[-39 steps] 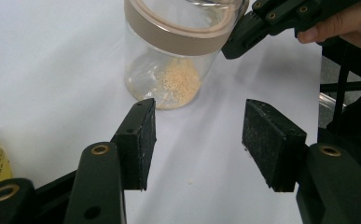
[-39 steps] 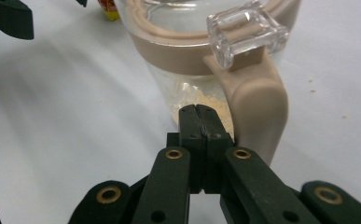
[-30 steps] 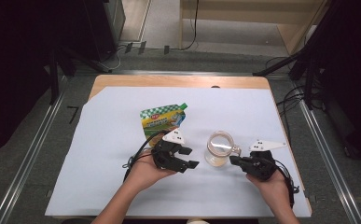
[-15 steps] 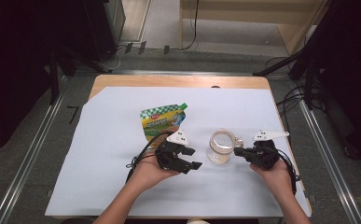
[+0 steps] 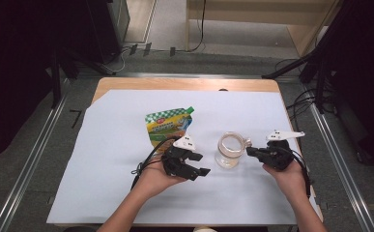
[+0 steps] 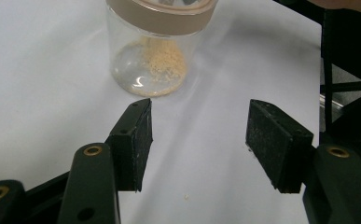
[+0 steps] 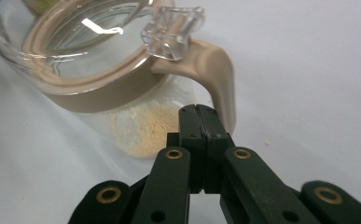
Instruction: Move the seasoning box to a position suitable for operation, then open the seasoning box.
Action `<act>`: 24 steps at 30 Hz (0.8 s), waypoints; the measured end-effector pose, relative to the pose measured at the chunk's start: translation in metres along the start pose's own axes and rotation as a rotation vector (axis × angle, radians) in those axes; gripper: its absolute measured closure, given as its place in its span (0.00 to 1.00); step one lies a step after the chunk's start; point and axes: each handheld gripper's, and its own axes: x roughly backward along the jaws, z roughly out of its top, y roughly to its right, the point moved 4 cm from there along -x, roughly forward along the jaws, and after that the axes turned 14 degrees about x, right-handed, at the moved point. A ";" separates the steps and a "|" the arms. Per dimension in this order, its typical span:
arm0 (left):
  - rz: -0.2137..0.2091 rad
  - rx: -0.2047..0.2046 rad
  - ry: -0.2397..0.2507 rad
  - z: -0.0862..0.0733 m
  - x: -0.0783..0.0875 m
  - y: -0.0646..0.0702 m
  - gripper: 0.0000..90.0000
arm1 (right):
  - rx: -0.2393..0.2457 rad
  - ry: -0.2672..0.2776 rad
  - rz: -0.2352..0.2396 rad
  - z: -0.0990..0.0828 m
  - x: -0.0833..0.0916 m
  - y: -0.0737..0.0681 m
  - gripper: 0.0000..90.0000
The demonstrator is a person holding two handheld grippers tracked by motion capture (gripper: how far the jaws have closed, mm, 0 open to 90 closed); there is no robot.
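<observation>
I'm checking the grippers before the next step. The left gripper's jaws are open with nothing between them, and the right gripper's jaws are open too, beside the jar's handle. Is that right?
Not quite. The right gripper has its jaws shut, pressed together with nothing between them, as the right gripper view shows. The rest holds: it sits beside the jar's handle, and the left gripper is open and empty.
</observation>
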 end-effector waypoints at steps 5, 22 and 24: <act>-0.002 0.005 0.008 0.001 0.001 -0.001 0.45 | -0.028 0.000 -0.059 -0.003 0.010 0.005 1.00; -0.019 0.009 0.034 0.022 -0.018 -0.001 0.30 | -0.072 -0.032 -0.149 0.000 -0.015 0.013 1.00; -0.021 0.011 0.034 0.024 -0.020 0.000 0.30 | -0.074 -0.029 -0.152 0.000 -0.016 0.013 1.00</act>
